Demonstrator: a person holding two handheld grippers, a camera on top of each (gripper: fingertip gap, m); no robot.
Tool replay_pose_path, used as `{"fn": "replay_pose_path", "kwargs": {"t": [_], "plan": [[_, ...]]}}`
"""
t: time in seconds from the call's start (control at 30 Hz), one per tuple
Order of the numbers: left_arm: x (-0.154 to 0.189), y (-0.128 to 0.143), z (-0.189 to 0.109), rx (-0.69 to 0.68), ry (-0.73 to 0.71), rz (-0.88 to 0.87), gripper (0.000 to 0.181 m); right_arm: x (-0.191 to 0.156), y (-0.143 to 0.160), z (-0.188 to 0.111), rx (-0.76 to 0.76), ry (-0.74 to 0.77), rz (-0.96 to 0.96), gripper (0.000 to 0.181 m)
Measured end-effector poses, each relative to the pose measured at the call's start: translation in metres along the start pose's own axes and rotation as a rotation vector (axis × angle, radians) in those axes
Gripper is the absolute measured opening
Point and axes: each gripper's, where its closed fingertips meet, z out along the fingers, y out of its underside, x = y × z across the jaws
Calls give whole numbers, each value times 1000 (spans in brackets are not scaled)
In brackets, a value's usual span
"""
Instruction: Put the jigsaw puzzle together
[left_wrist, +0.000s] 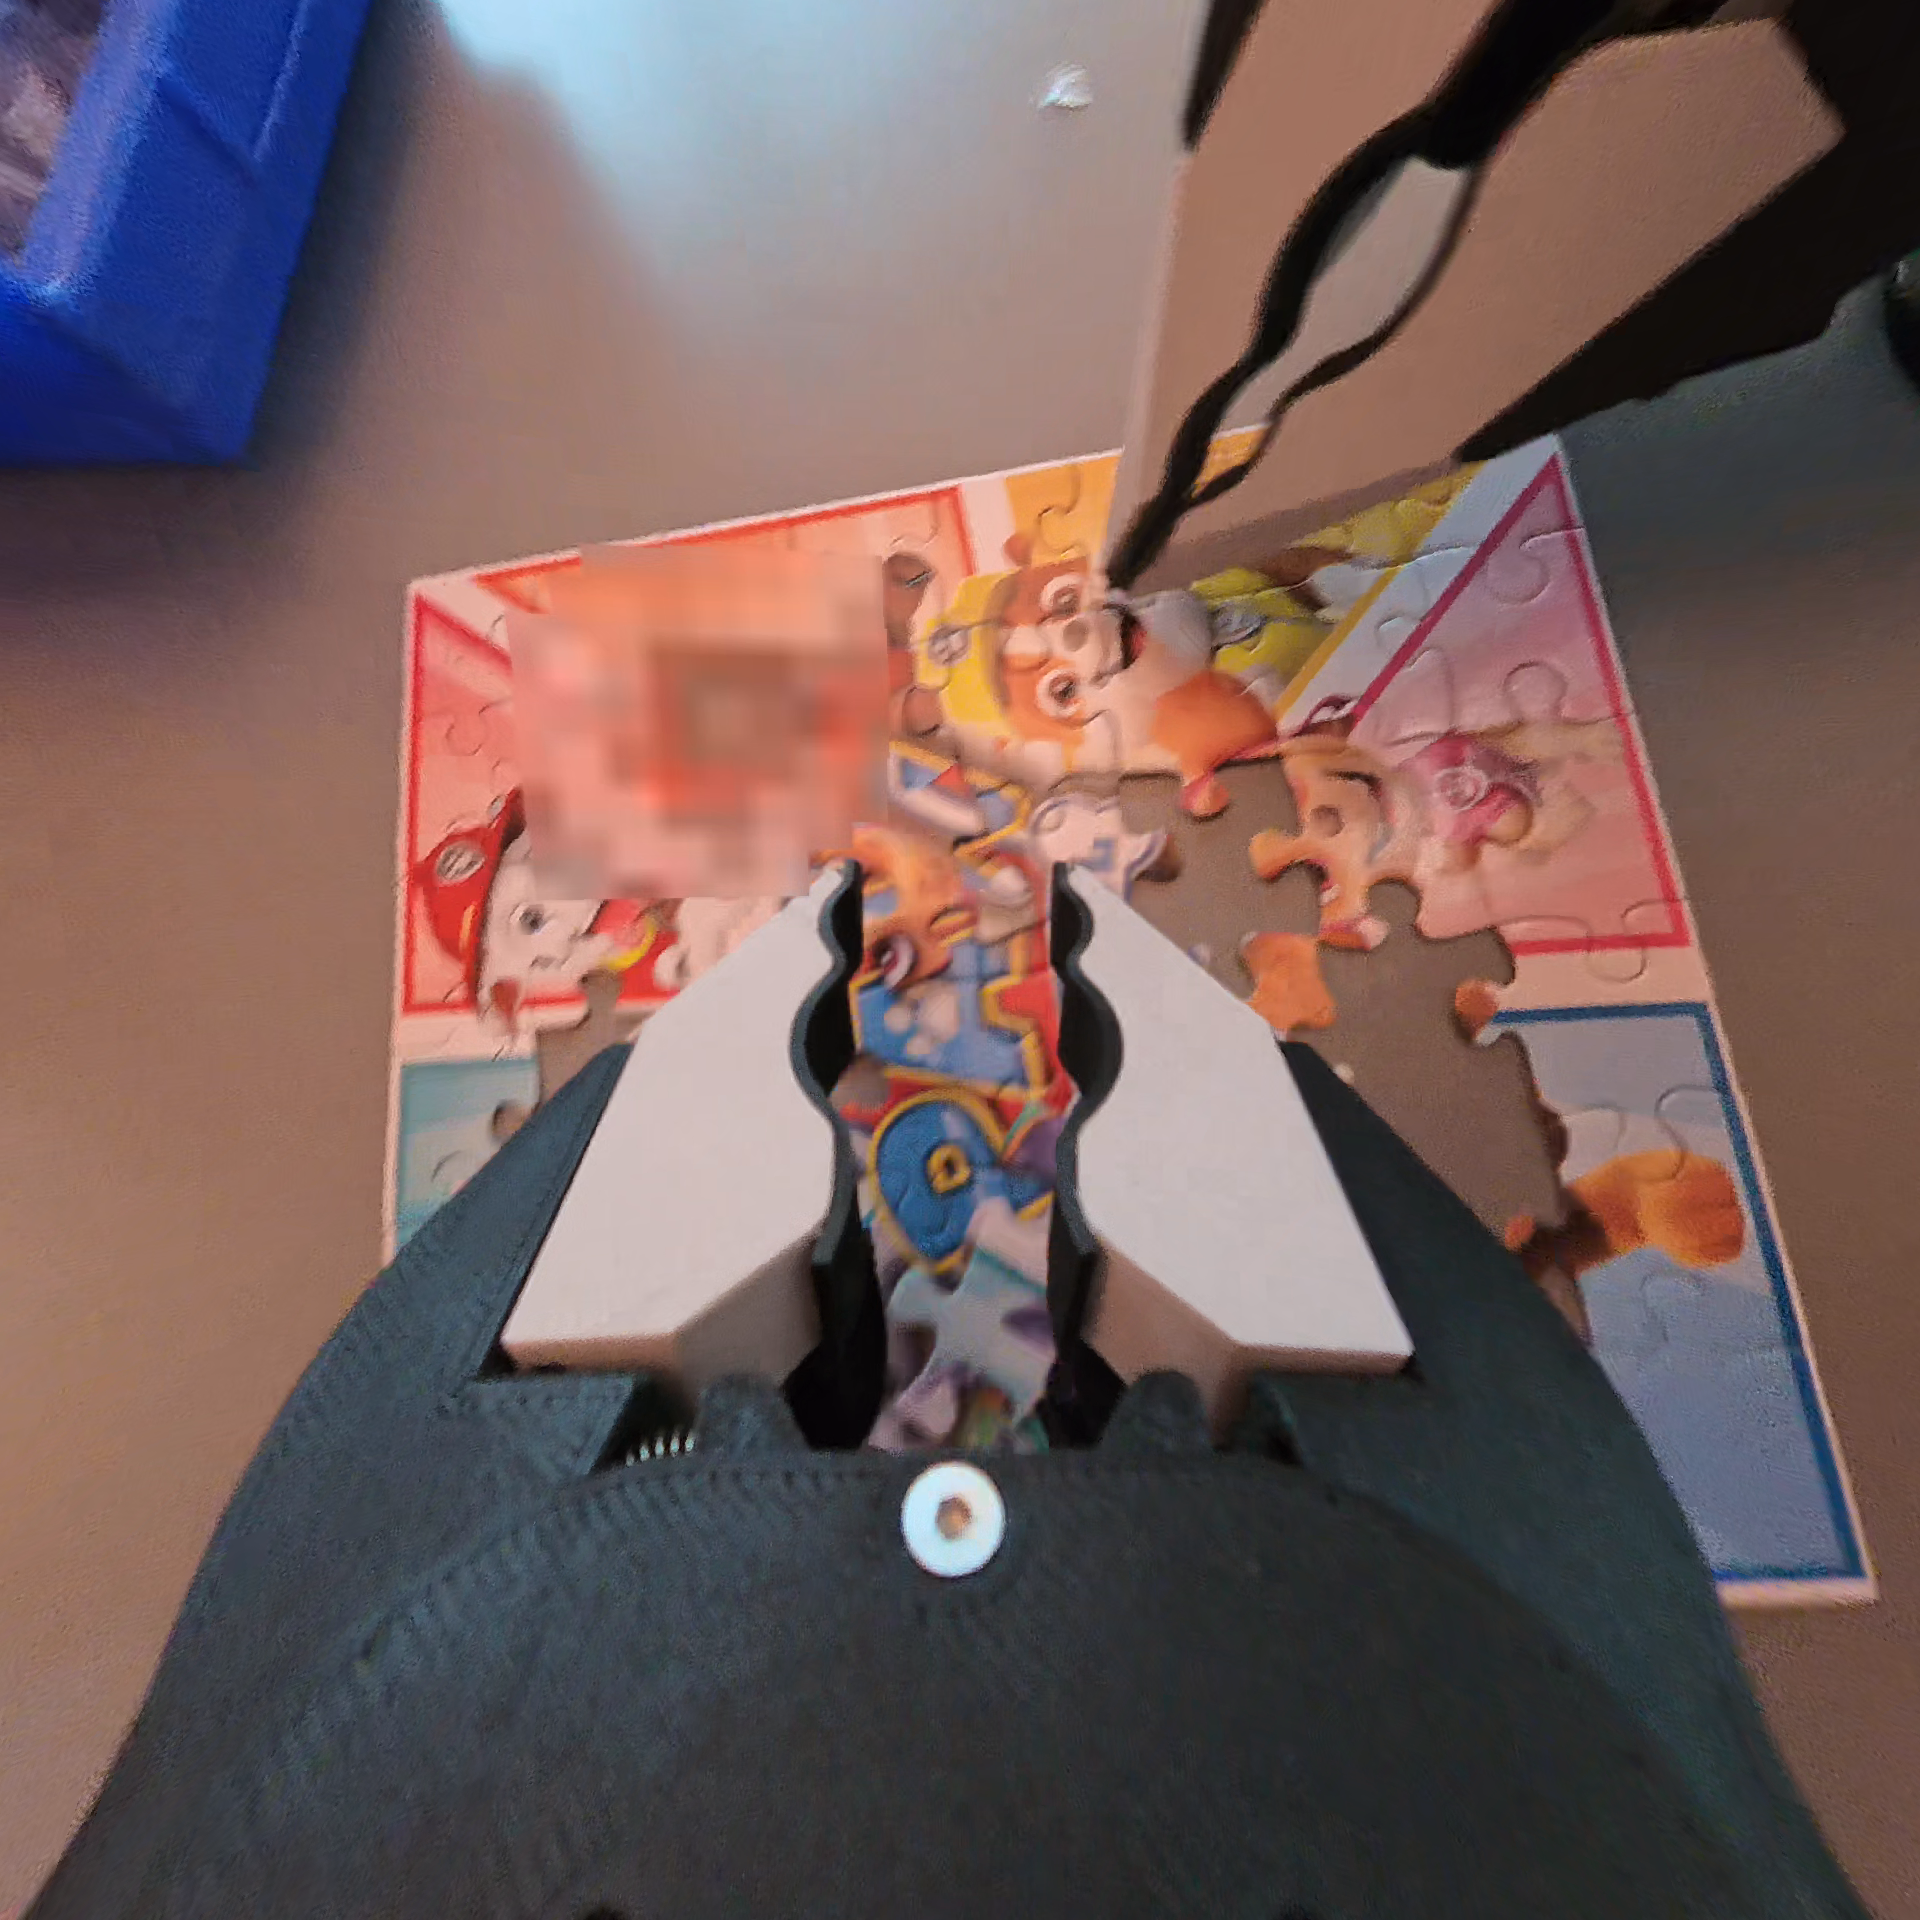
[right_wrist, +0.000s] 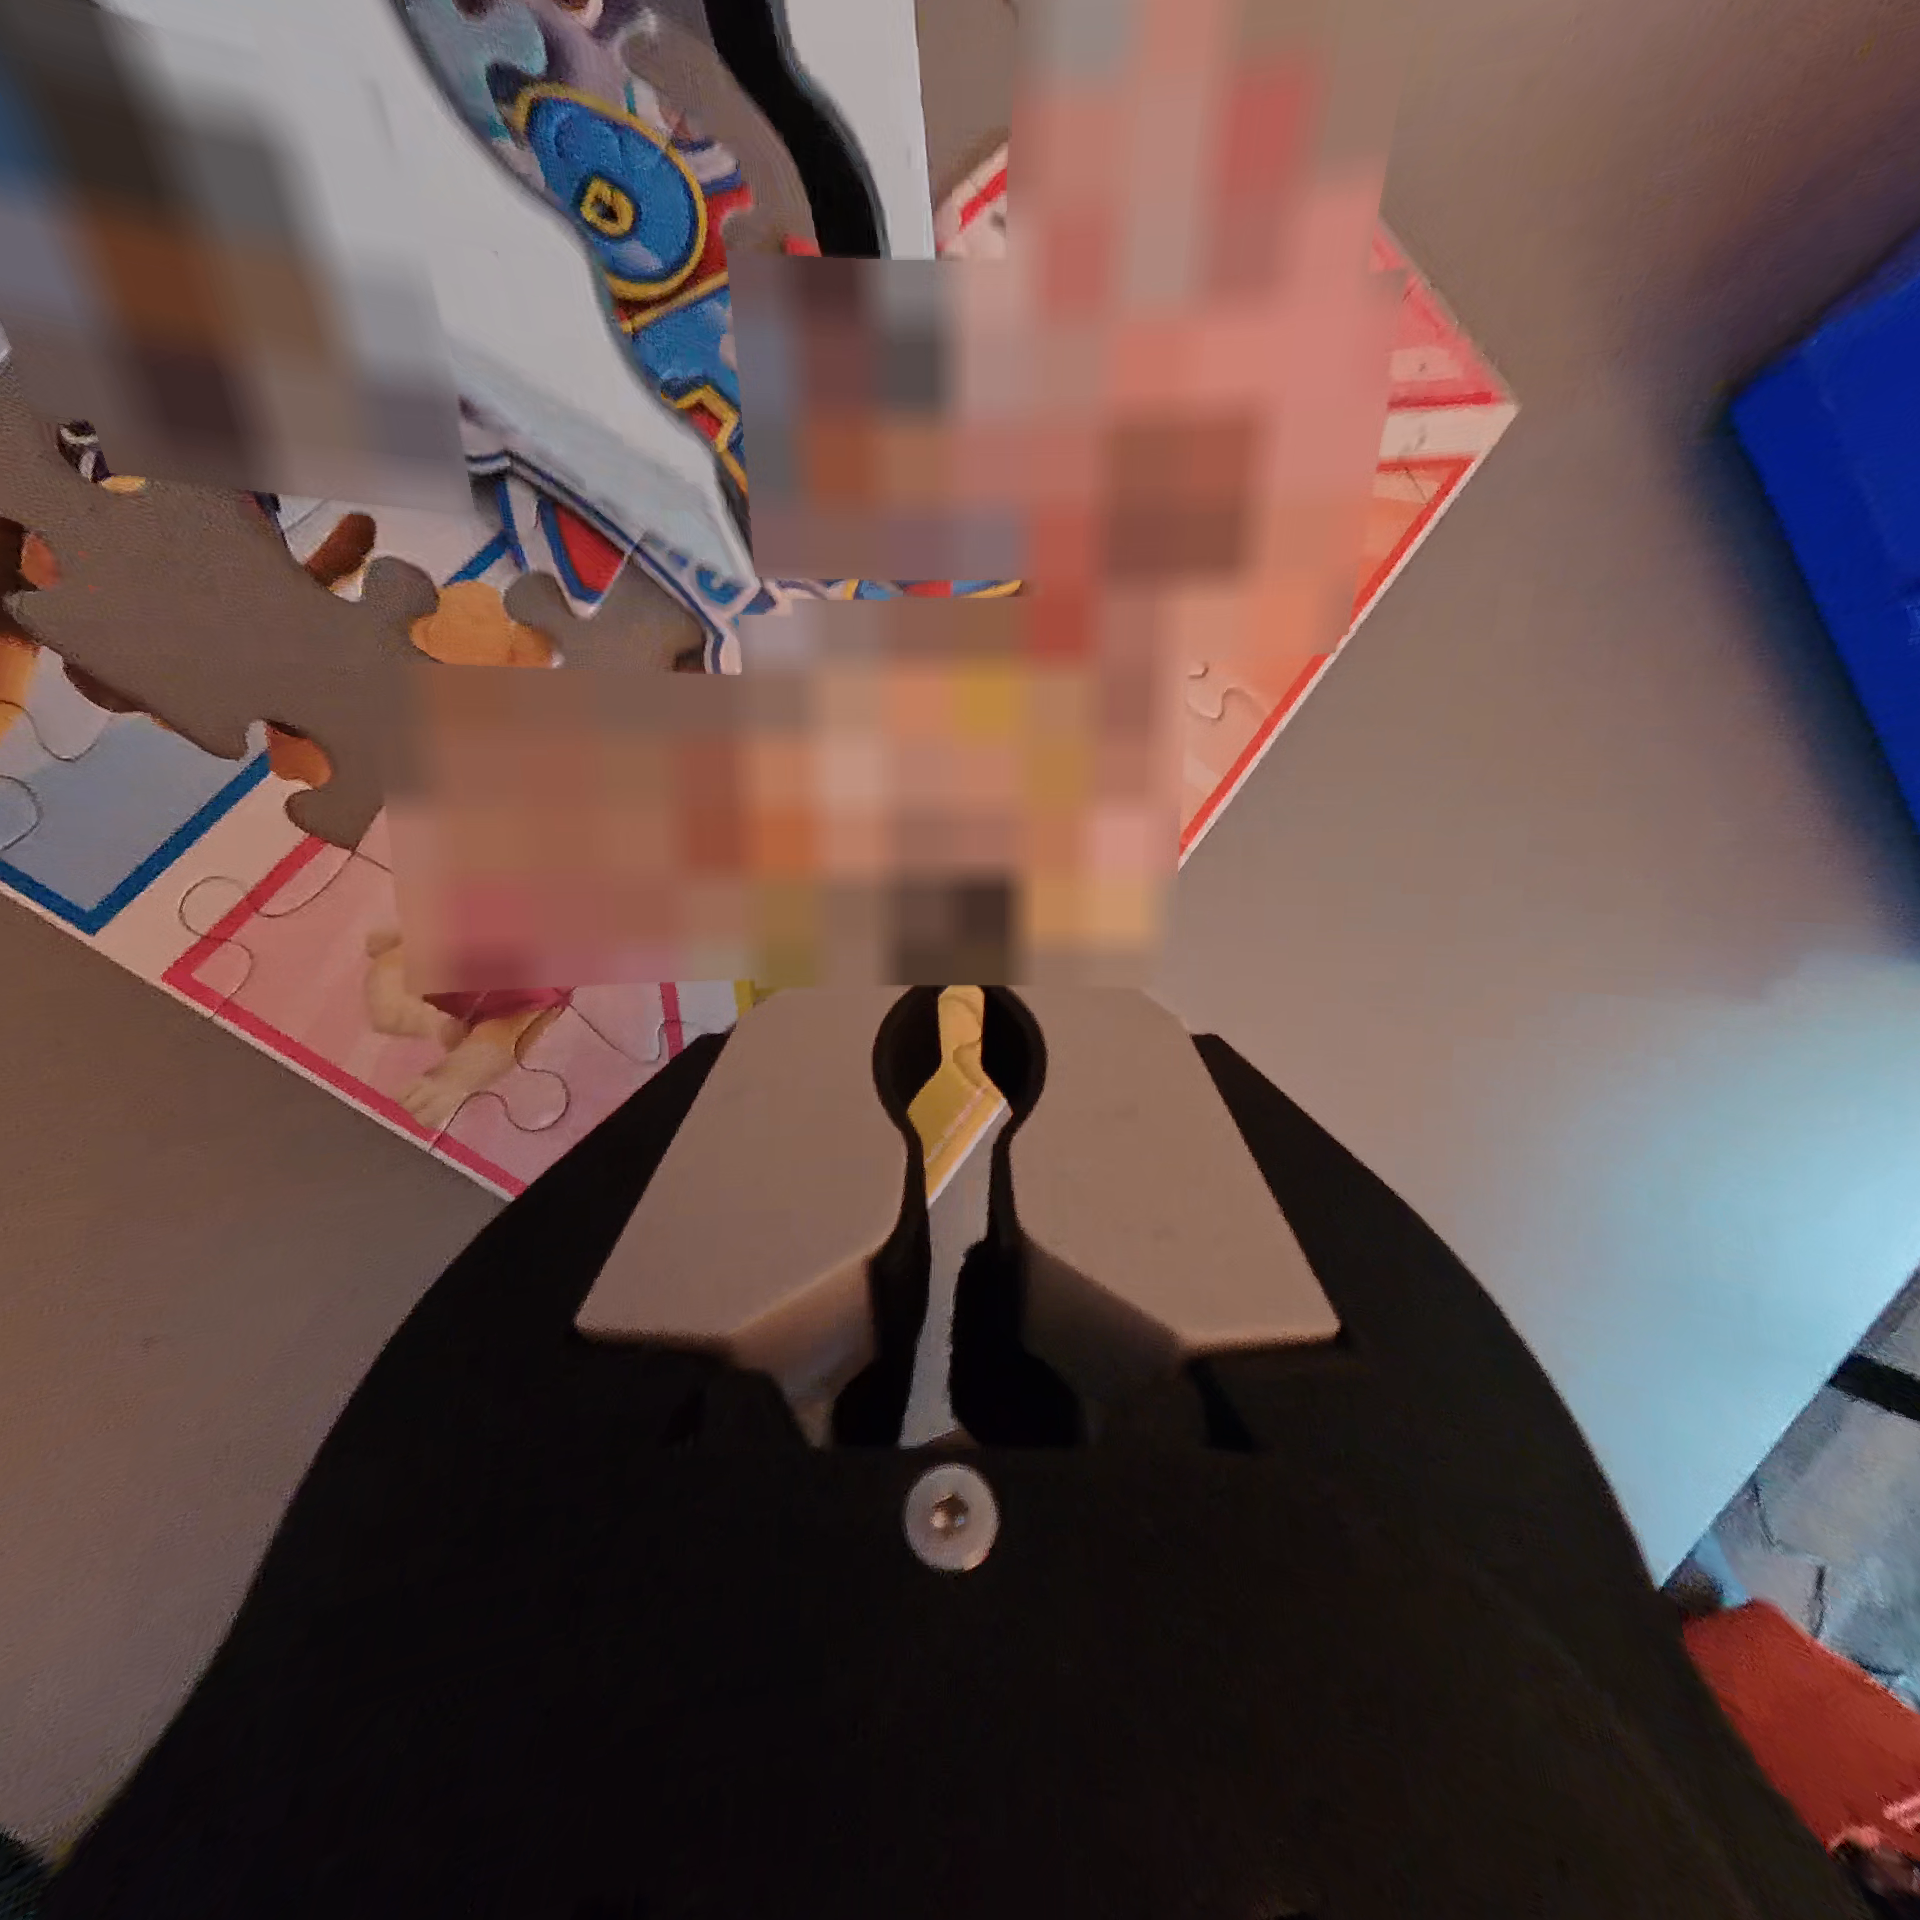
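Bench (left_wrist: 260, 831): plain grey-brown surface, carries everything in view.

Jigsaw puzzle (left_wrist: 1662, 1299): lies flat on the bench, mostly assembled, a rectangle of cartoon panels framed in red, pink, yellow and blue. An irregular hole (left_wrist: 1382, 997) of bare bench shows inside it, toward the pink and blue panels; the same gap shows in the right wrist view (right_wrist: 208, 613). Parts of the picture are hidden by mosaic patches.

Blue bin (left_wrist: 135, 239): sits on the bench beyond the puzzle's red-framed corner, well apart from it; seen again at the right edge of the right wrist view (right_wrist: 1849, 499).

Left gripper (left_wrist: 956, 894): hovers over the puzzle's middle, jaws parted with a clear gap, nothing clamped between them; the blue cartoon figure of the puzzle shows through the gap. Whether the tips touch the puzzle cannot be told.

Right gripper (right_wrist: 961, 1013): jaws drawn nearly together, only a narrow slit left. Its tips are covered by mosaic in its own view. In the left wrist view its tips (left_wrist: 1127, 566) come down on the yellow panel near the puzzle's far edge; whether a piece is held cannot be told.
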Motion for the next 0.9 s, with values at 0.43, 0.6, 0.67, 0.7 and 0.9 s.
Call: {"fn": "replay_pose_path", "kwargs": {"t": [0.43, 0.6, 0.67, 0.7, 0.9], "plan": [[24, 61, -45, -71, 160, -32, 35, -5, -7, -26, 161, 2, 81, 7], [24, 61, -45, -67, 164, -28, 33, -23, 10, -25, 143, -70, 176, 13], [24, 63, -48, -76, 164, -21, 27, -28, 16, -22, 130, -87, 217, 16], [23, 65, -49, -76, 165, -23, 25, -33, 16, -20, 133, -101, 228, 15], [12, 78, -59, -87, 148, -44, 22, -61, -7, -18, 190, -164, 206, 13]]}}
